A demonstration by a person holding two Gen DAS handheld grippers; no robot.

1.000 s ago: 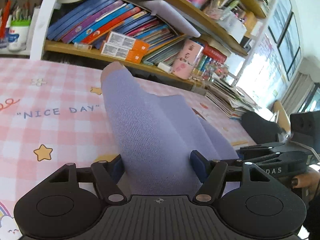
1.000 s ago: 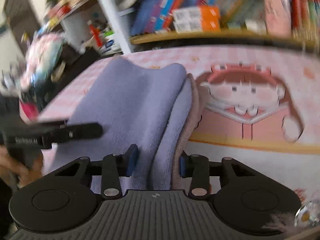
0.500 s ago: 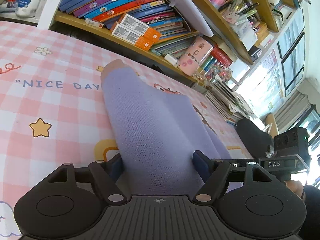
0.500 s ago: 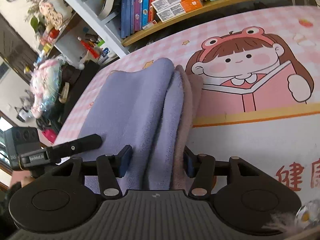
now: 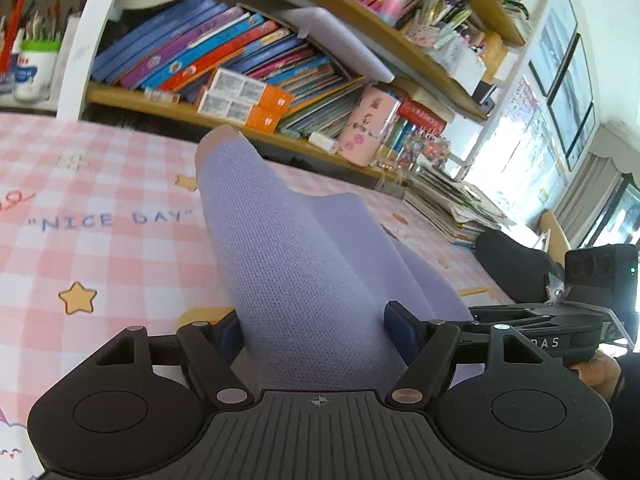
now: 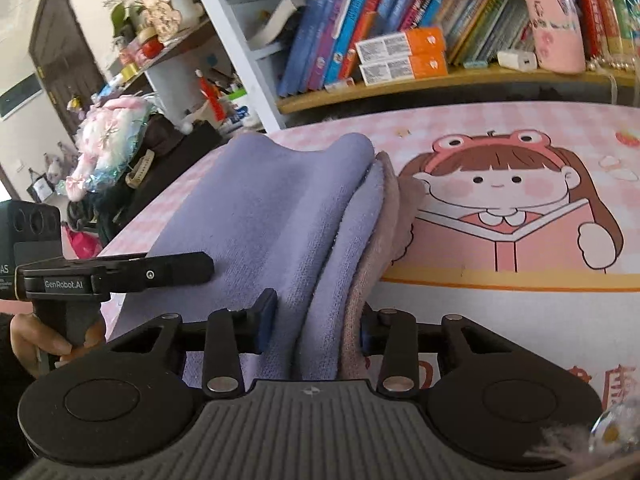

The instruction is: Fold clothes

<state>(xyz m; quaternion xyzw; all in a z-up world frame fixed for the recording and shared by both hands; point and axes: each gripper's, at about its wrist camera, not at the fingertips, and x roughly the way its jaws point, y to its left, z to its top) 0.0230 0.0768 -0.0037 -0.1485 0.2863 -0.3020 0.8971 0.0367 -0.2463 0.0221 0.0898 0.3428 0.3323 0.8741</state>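
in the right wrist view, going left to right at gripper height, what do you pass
left gripper → purple garment → dusty pink layer → cartoon girl print on the tablecloth

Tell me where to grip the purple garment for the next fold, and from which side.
Probably grip the purple garment at its near edge, coming in low from the front. The layers bunch there into a thick ridge that both the left gripper and right gripper already clamp; farther back it lies flat on the tablecloth.
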